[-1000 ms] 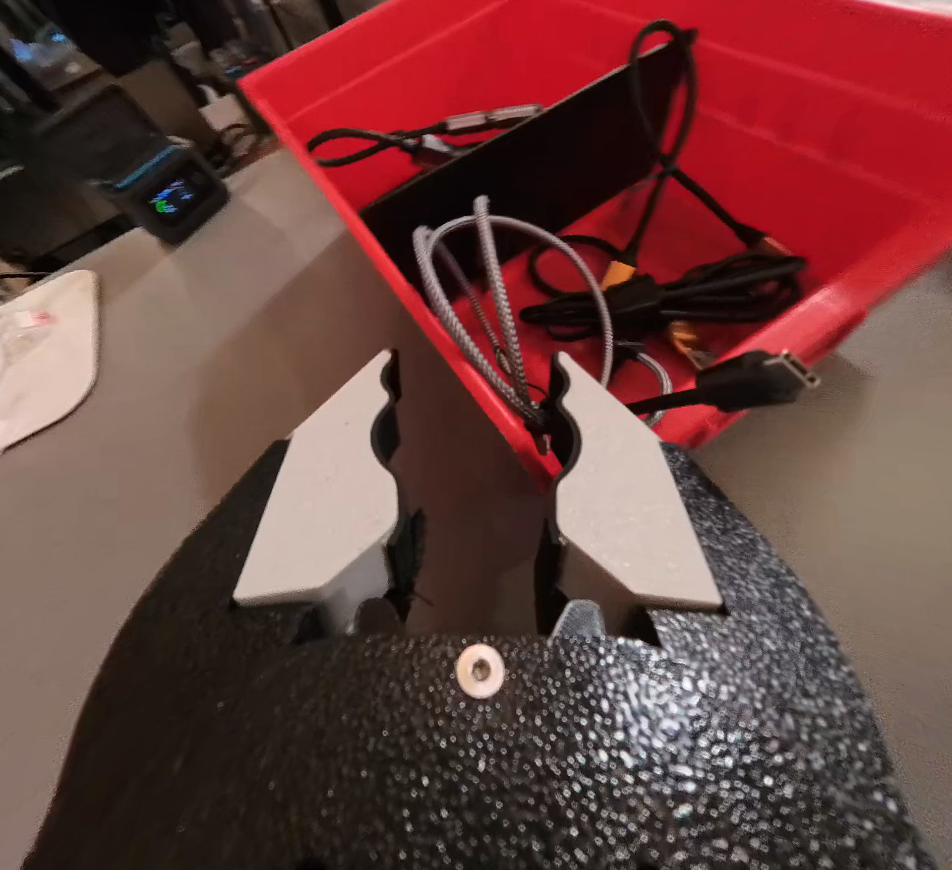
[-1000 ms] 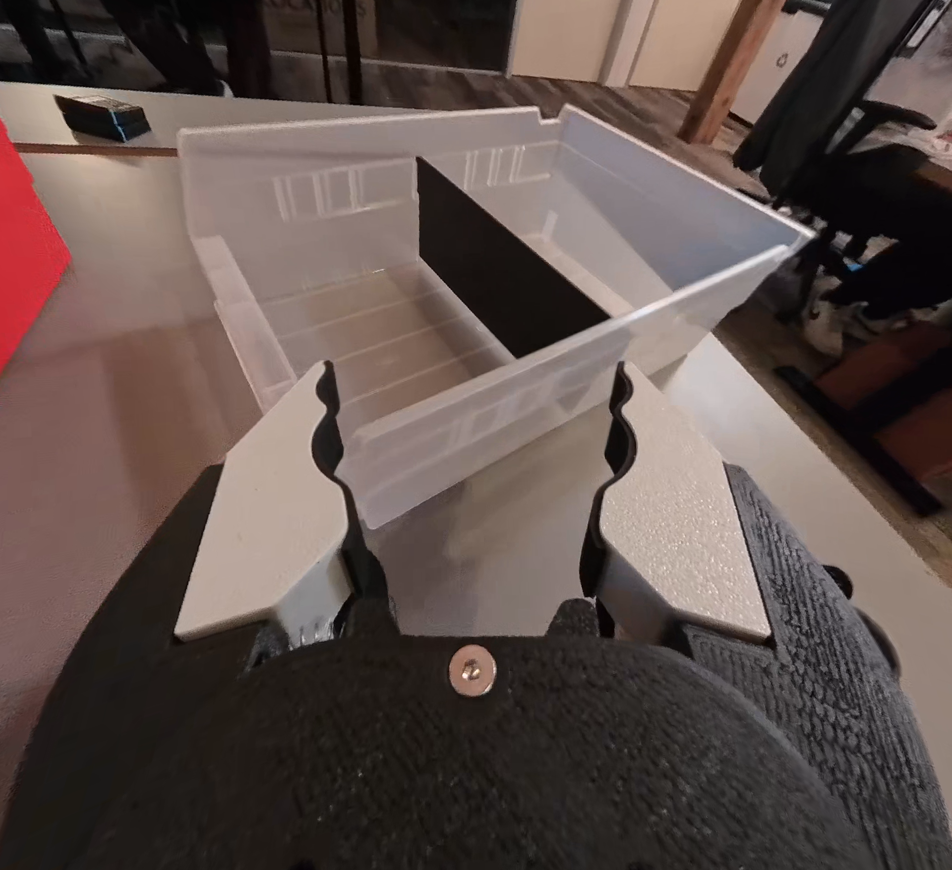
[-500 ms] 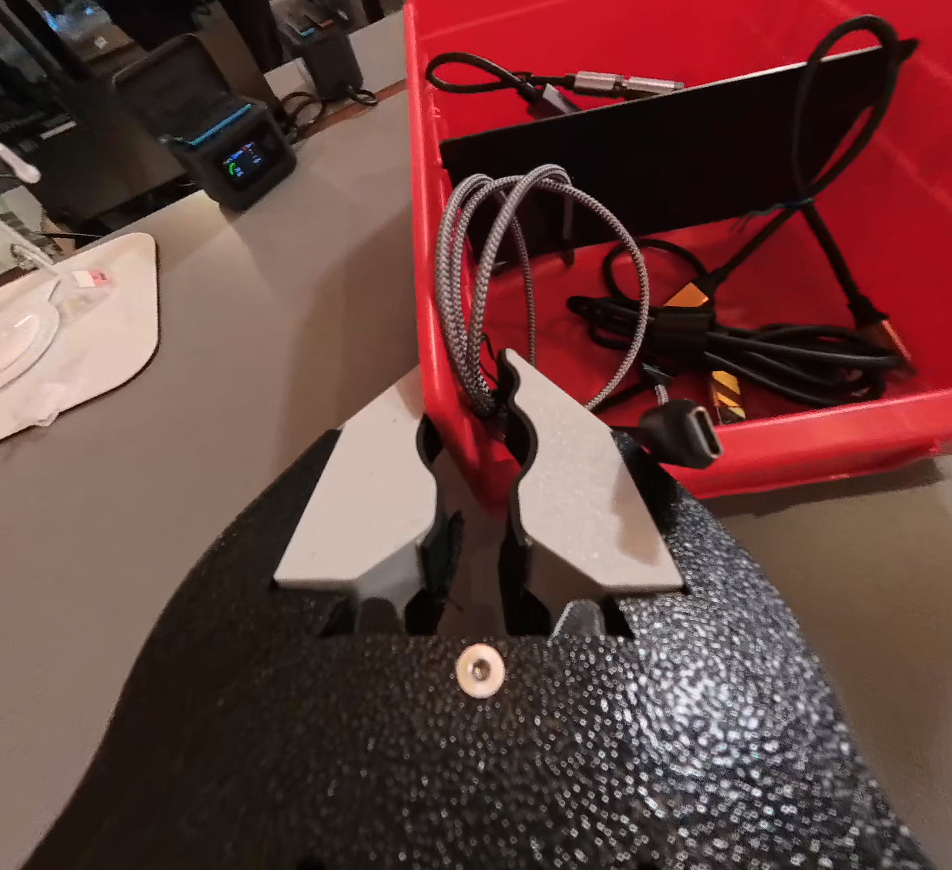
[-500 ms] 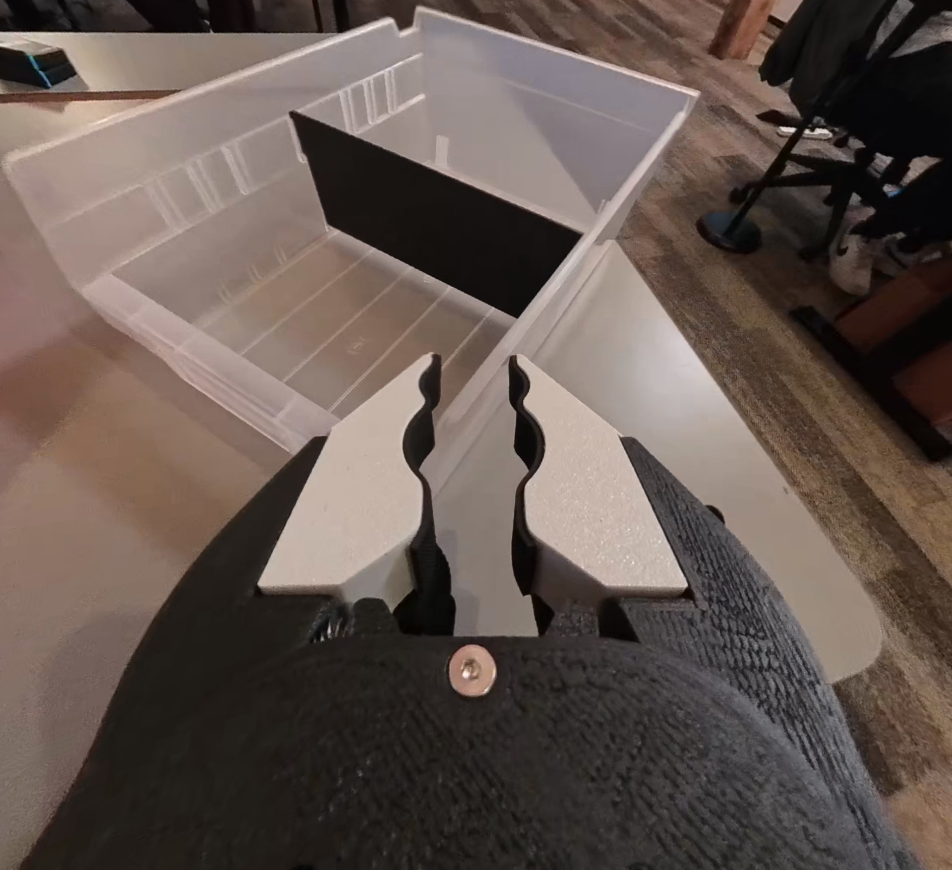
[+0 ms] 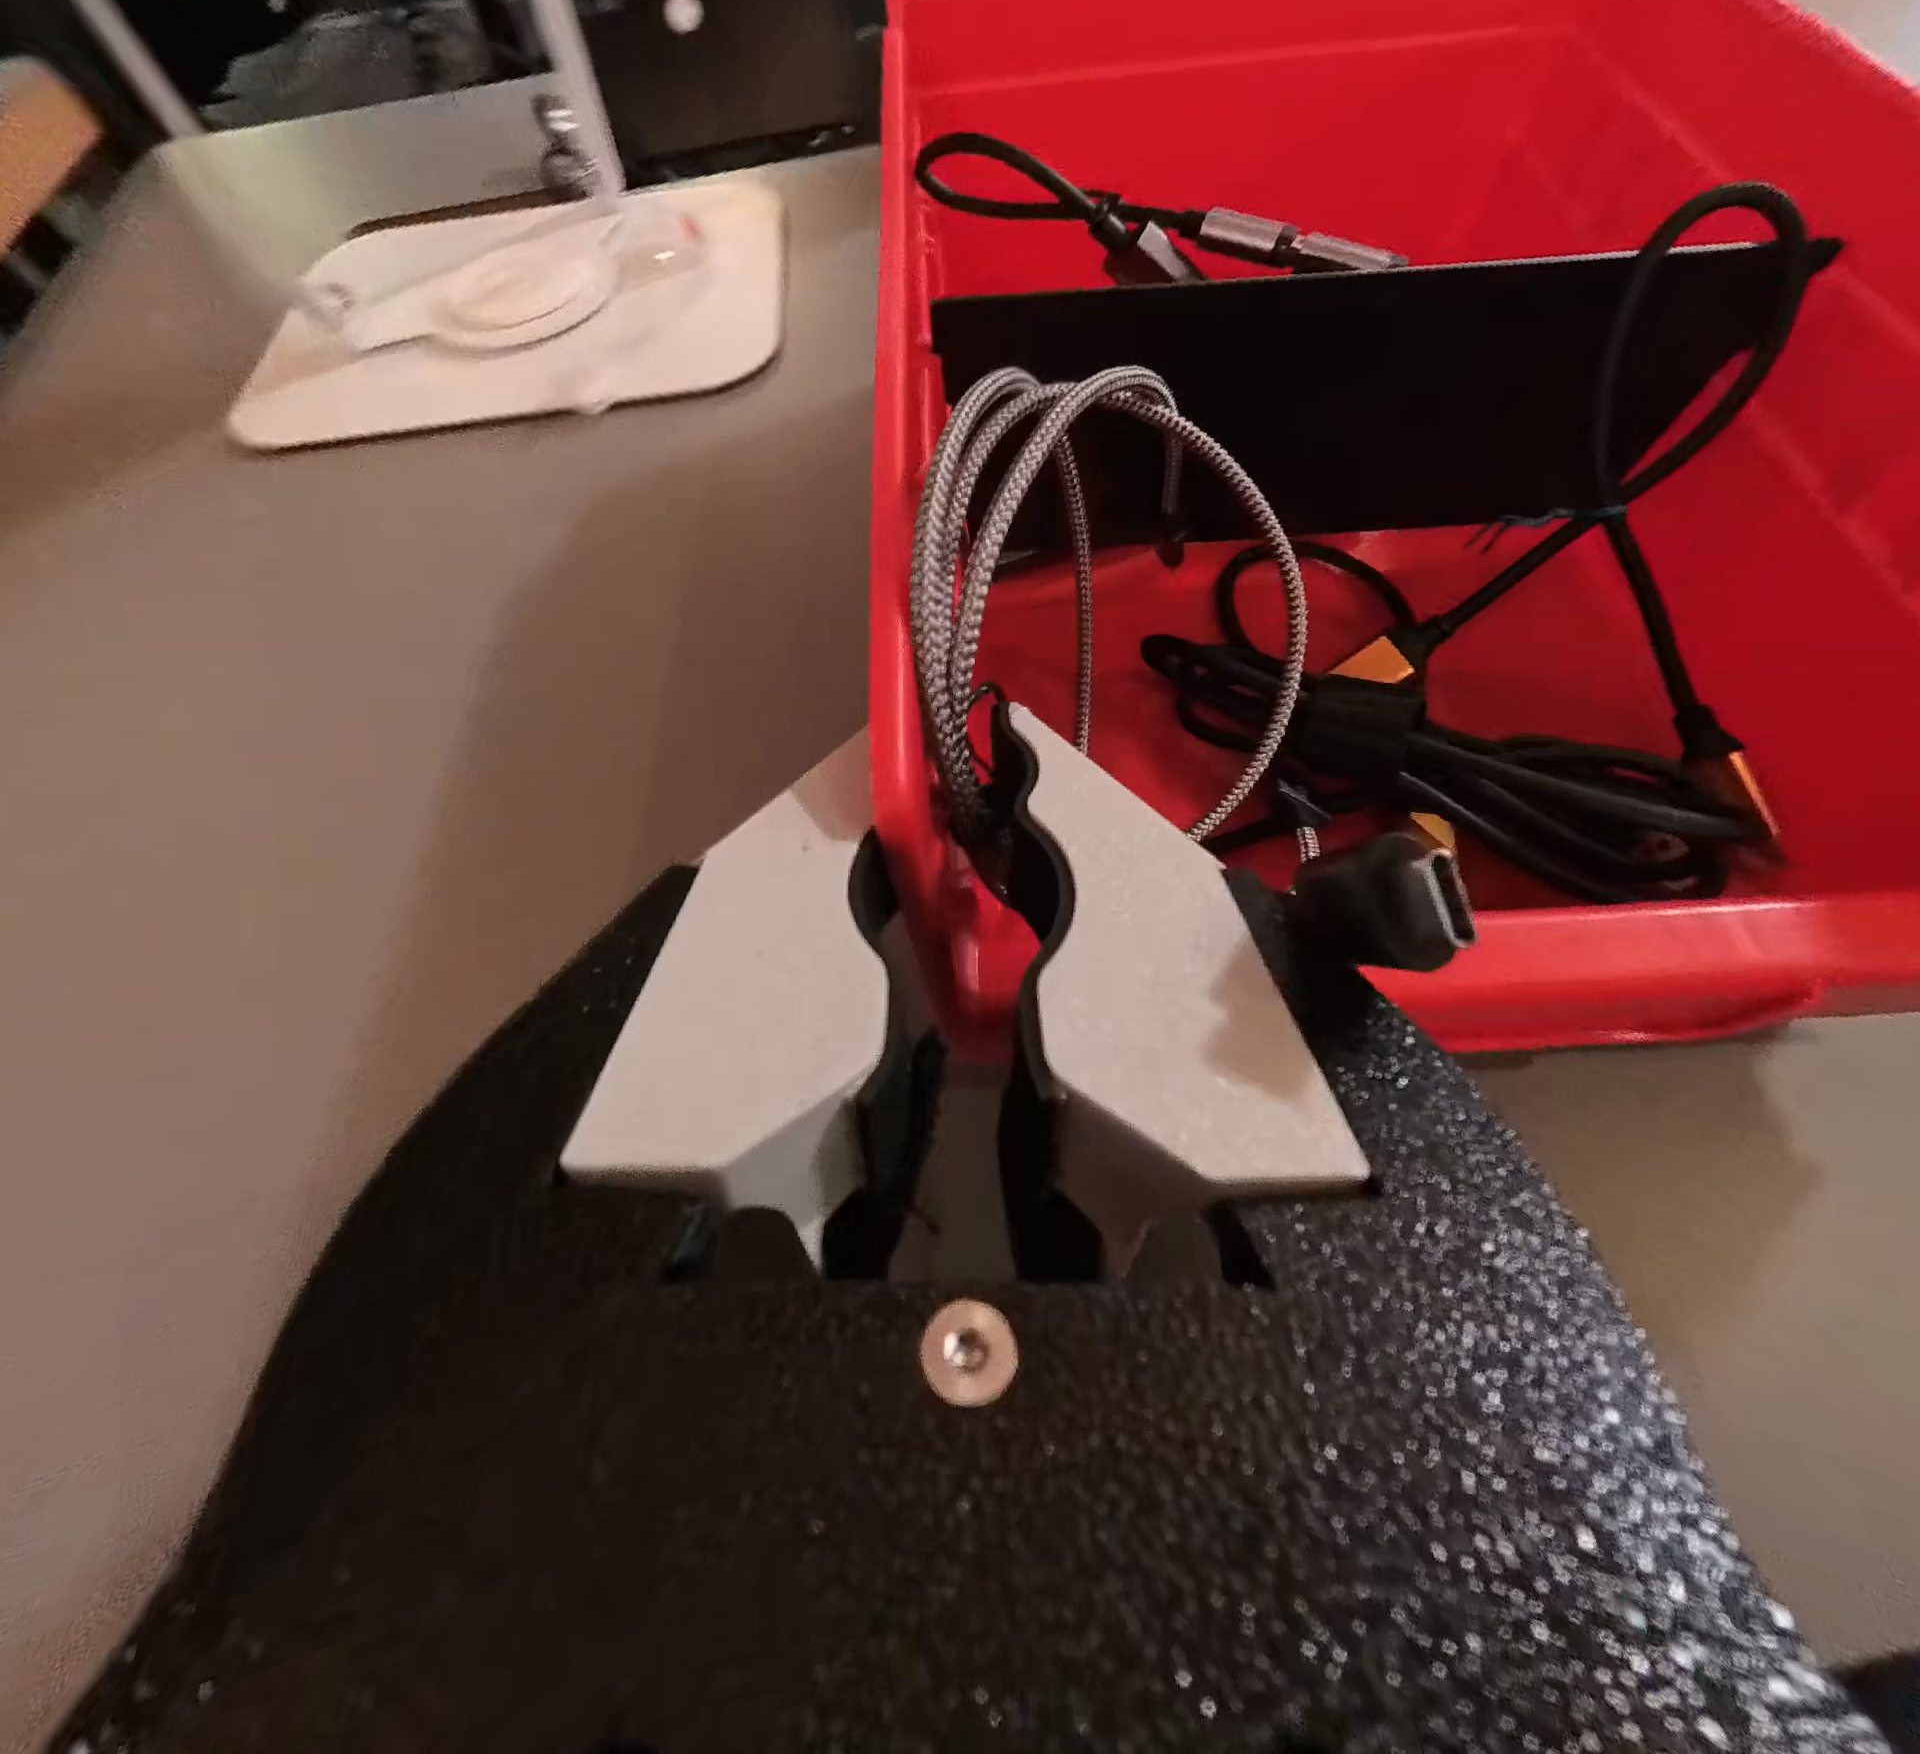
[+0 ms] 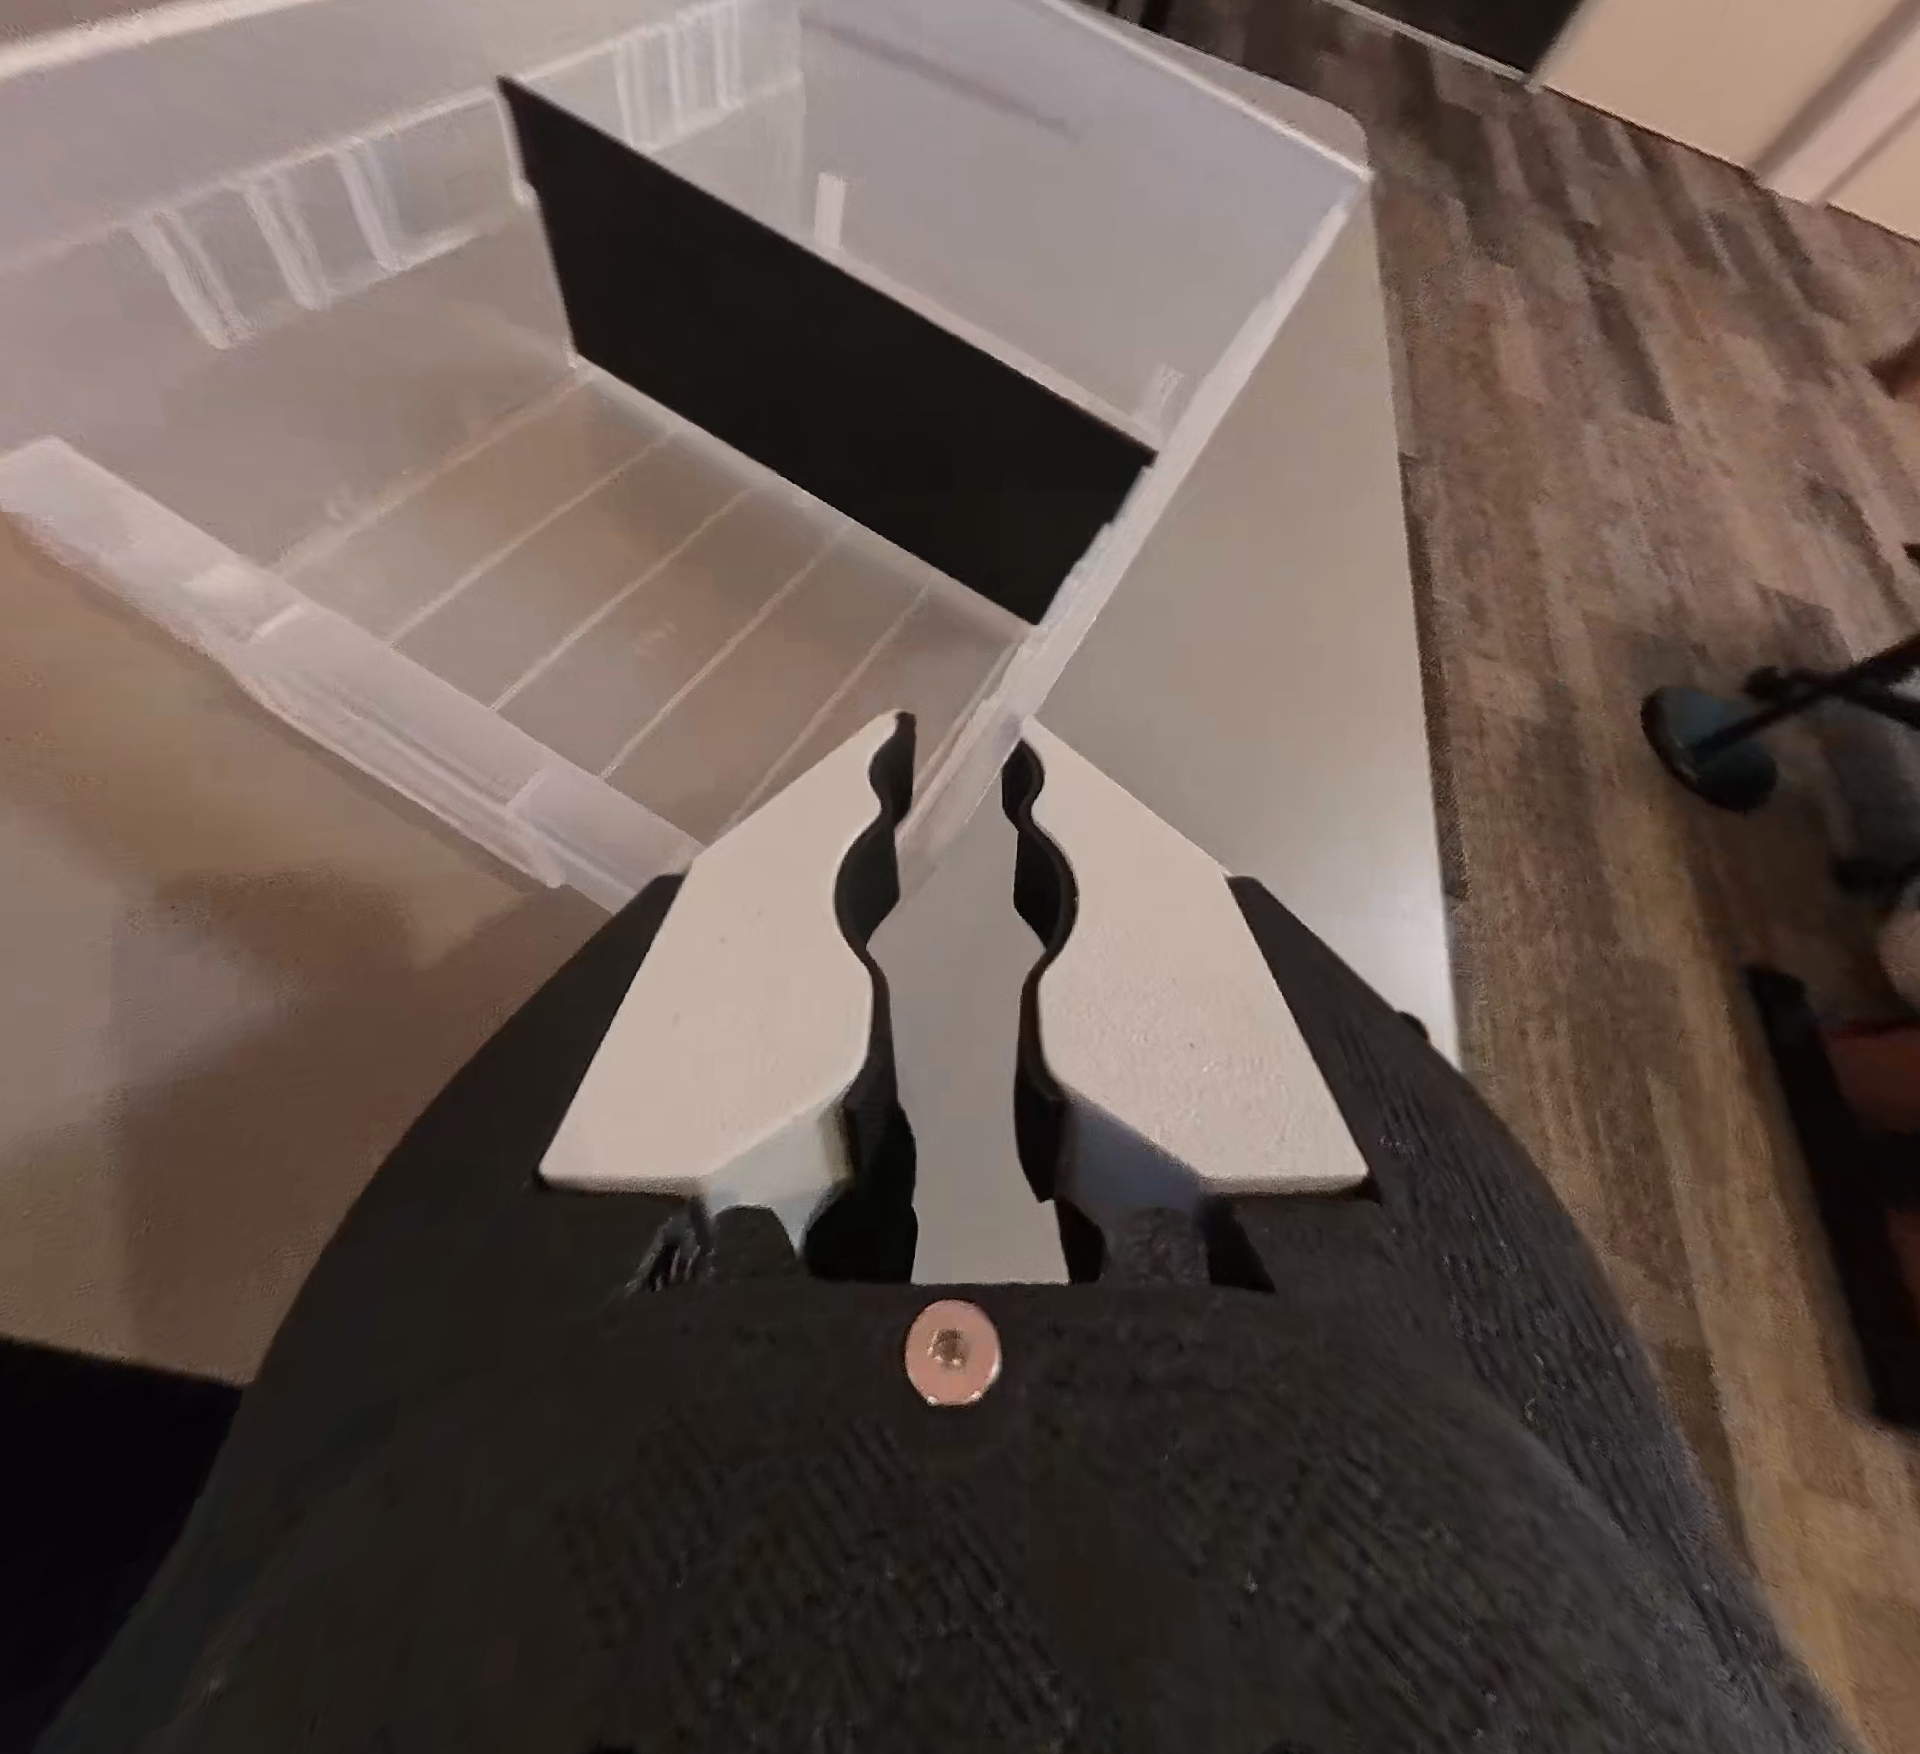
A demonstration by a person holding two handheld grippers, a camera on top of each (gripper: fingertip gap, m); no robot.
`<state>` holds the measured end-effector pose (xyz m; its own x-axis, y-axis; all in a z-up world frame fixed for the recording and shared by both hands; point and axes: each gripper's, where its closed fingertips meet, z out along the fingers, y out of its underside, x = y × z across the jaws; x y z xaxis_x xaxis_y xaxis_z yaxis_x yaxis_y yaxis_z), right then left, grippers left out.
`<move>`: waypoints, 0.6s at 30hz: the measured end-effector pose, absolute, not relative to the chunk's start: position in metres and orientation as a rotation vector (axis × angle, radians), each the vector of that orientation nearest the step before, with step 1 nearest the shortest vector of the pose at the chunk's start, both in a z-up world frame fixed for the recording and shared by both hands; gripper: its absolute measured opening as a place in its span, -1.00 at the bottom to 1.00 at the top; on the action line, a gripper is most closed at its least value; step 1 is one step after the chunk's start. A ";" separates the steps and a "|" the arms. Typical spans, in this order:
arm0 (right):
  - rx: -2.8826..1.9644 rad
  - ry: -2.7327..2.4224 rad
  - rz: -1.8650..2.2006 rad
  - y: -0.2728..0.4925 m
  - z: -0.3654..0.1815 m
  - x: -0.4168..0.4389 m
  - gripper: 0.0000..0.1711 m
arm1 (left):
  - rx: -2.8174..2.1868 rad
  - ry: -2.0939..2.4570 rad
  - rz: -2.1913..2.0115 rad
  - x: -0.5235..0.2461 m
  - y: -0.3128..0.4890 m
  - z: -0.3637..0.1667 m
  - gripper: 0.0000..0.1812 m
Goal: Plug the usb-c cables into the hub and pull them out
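A red bin [image 5: 1351, 73] with a black divider [image 5: 1351, 395] holds a grey braided cable [image 5: 945, 582] and black cables with orange plugs [image 5: 1455, 748] in its near compartment. A black USB-C plug [image 5: 1423, 894] hangs over the front rim. A grey metal hub on a short black lead [image 5: 1278, 234] lies in the far compartment. My left gripper [image 5: 925, 769] is shut on the bin's left wall near the front corner. My right gripper [image 6: 961, 738] is shut on the right wall of an empty clear bin [image 6: 416, 270] that has a black divider [image 6: 810, 354].
A white pad with a clear item on it [image 5: 520, 322] lies on the table left of the red bin. The table's right edge [image 6: 1423, 665] runs close to the clear bin, with wood floor and a chair base [image 6: 1704, 748] beyond. One gripper's finger ends stand about 65 cm off the other's.
Both grippers went from open to closed onto a bin wall, the left on the red bin, the right on the clear bin. Both views have swung, and each bin now looks turned.
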<state>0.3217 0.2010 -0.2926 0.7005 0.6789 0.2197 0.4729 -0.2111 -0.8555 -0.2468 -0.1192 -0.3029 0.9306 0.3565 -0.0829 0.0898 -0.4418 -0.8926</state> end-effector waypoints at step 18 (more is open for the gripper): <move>-1.876 -0.847 0.307 0.198 -0.265 0.347 -0.49 | -1.973 -0.633 0.168 -0.329 -0.246 -0.299 -0.77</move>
<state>0.3471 0.1985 -0.2651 0.7208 0.6749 0.1577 0.4177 -0.2414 -0.8759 -0.3288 -0.2462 -0.2992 0.8527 0.4999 0.1518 0.3587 -0.3489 -0.8658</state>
